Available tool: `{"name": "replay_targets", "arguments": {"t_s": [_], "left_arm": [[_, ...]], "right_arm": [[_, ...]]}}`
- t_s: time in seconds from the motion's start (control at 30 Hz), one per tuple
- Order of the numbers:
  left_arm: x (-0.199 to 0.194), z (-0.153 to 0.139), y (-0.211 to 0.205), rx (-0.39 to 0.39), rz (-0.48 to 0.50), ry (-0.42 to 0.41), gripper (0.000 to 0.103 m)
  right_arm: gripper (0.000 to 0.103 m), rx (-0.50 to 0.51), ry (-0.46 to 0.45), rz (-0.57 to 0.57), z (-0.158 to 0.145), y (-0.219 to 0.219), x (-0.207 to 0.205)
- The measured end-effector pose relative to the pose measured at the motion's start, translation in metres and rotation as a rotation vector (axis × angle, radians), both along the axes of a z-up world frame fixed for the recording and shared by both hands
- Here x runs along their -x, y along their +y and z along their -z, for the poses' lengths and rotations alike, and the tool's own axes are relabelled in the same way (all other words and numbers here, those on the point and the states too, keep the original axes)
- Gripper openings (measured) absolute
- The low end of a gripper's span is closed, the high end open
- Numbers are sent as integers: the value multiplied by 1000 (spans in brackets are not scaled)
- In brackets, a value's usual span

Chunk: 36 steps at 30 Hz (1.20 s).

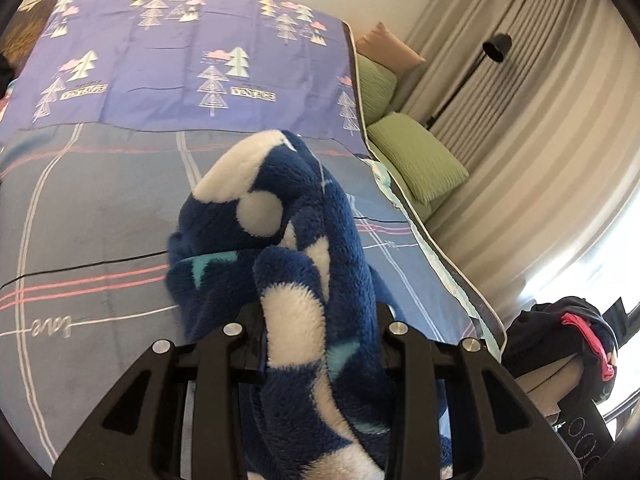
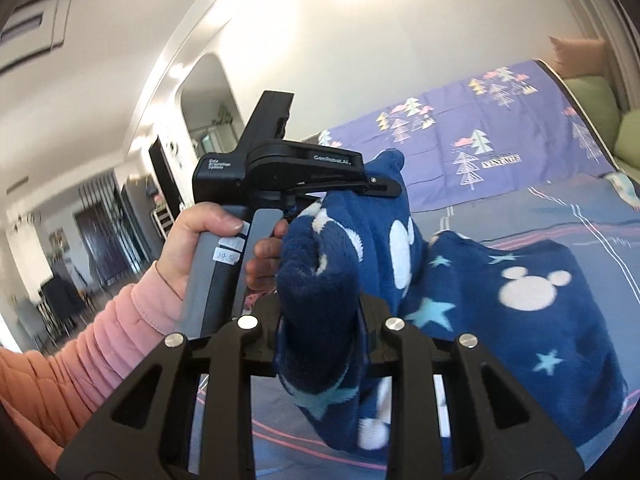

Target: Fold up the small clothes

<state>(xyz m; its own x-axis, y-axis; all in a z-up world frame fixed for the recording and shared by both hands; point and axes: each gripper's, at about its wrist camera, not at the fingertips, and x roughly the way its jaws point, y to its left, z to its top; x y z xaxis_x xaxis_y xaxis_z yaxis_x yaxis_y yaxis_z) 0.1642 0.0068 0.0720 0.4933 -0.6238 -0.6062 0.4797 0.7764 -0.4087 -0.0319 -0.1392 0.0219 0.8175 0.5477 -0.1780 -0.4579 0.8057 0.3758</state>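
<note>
A blue fleece garment [image 1: 304, 264] is clamped by the left gripper [image 1: 316, 344] at lower centre and by the right gripper [image 2: 320, 320], above the bedsheet [image 1: 92, 208].

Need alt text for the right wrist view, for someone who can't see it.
The right gripper is shut on a bunched edge of a navy fleece garment with white mouse-head shapes and pale blue stars. The left gripper, held by a hand in a pink sleeve, pinches the garment higher up, above a blue-grey bedsheet.
</note>
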Motion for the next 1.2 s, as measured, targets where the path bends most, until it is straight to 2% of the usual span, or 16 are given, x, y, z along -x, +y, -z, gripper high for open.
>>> {"name": "replay_targets", "arguments": {"t_s": [0.17,0.27,0.43,0.57,0.83,0.9,1.0,1.1,1.2], "left_arm": [[-4,-1,-53,-55,35,-2,33],[-6,3,-90,-127,57,-5,33],[-13,28,-145,-266,56,29,34],[-15,42,-173,-318,71,49,34],[-7,48,-209,-386,77,33,36],[-5,52,-221,-412,81,28,44],[-6,58,-233,-387,109,34,57],[-10,66,-239,-351,128,74,57],[-5,63,-240,-319,147,68,57]], "right_arm": [[26,-108,36,35,7,-53,2],[26,-188,69,52,18,-88,4],[25,-307,171,90,48,-136,1],[24,-393,238,104,70,-163,0],[23,-464,276,125,90,-192,9],[23,-464,287,138,94,-196,13],[23,-449,338,172,106,-201,15],[23,-490,438,181,128,-207,13],[23,-525,462,164,137,-211,15]]}}
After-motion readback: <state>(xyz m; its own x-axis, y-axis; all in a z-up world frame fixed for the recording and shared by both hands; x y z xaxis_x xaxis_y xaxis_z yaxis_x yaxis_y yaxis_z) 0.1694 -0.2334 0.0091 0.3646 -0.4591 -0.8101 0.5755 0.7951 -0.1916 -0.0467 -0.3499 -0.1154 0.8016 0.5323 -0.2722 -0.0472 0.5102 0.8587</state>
